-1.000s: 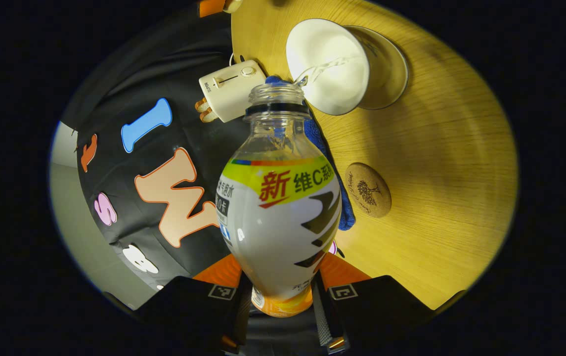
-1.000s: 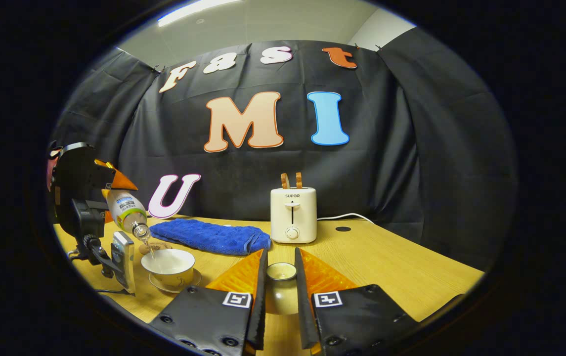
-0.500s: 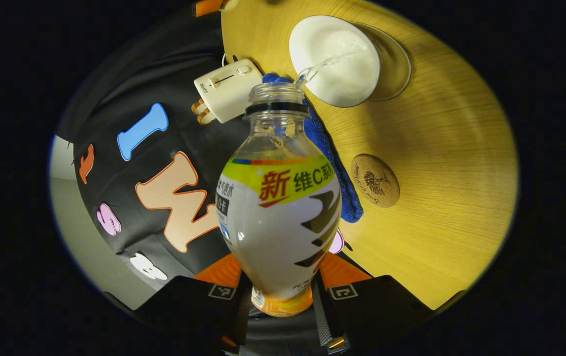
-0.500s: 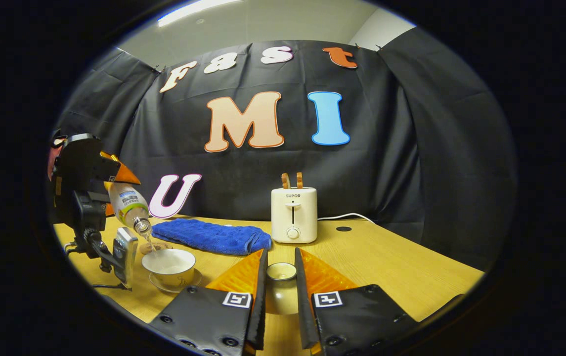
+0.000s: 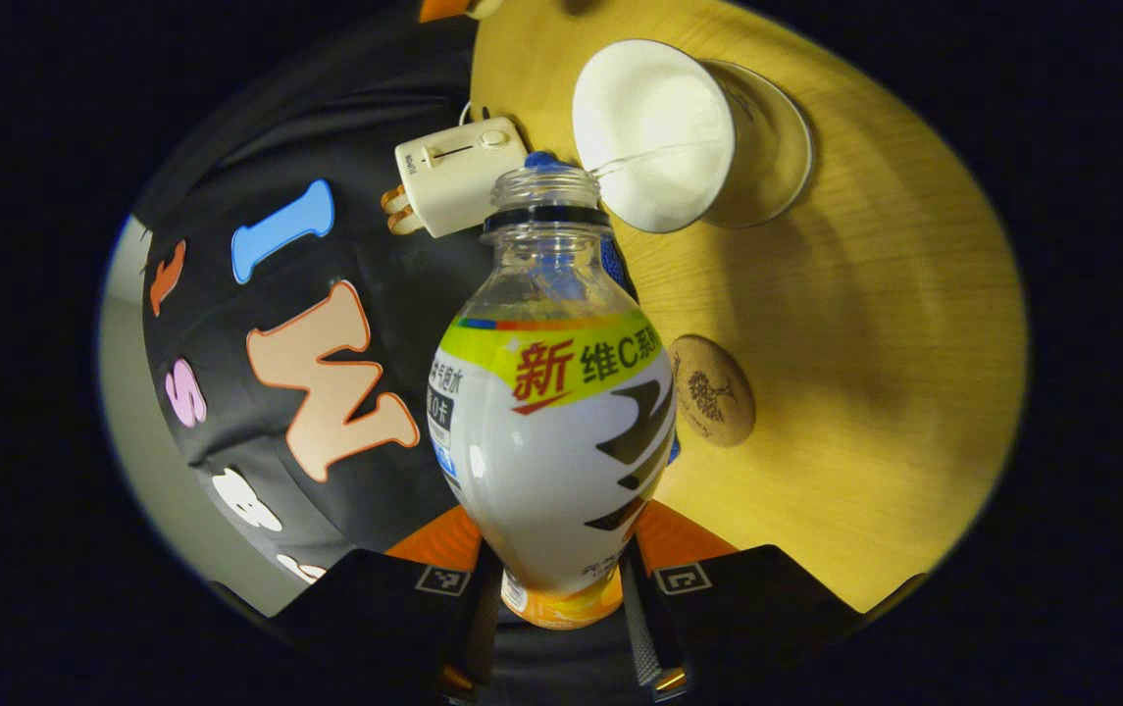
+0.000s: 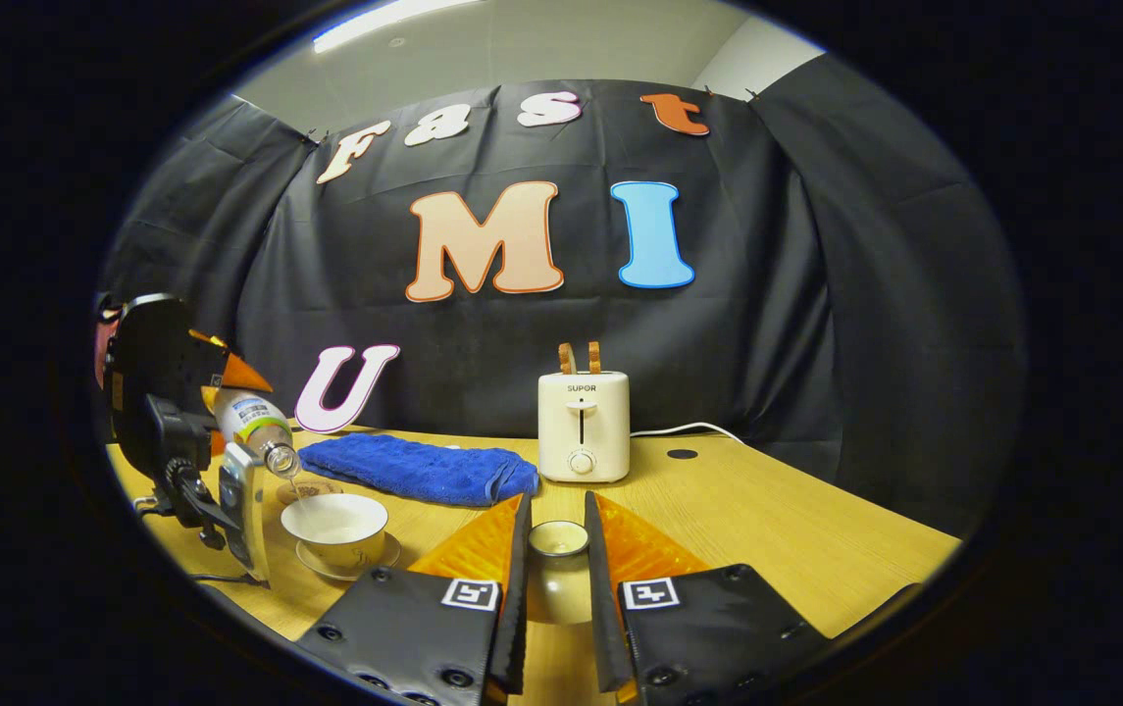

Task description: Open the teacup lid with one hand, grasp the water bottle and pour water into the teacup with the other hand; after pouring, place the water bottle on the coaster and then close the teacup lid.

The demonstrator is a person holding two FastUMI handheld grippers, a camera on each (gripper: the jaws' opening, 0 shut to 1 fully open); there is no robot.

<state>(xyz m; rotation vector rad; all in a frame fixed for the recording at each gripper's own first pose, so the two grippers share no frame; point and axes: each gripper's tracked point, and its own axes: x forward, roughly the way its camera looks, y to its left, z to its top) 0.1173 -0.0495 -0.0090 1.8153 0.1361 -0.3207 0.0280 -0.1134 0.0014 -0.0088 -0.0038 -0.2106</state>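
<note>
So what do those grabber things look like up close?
Each hand-held gripper has two boxy black finger blocks, each with a little square black-and-white marker, plus orange wedge-shaped panels. Small round screws dot the blocks. The other hand-held gripper looks alike, and from outside shows a bulky black body.

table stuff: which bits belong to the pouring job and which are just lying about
In the job:
- water bottle, tipped and pouring, held in the left hand-held gripper
- teacup on its saucer
- teacup lid in the right hand-held gripper
- coaster, bare

Just lying about:
- toaster
- blue towel
</note>
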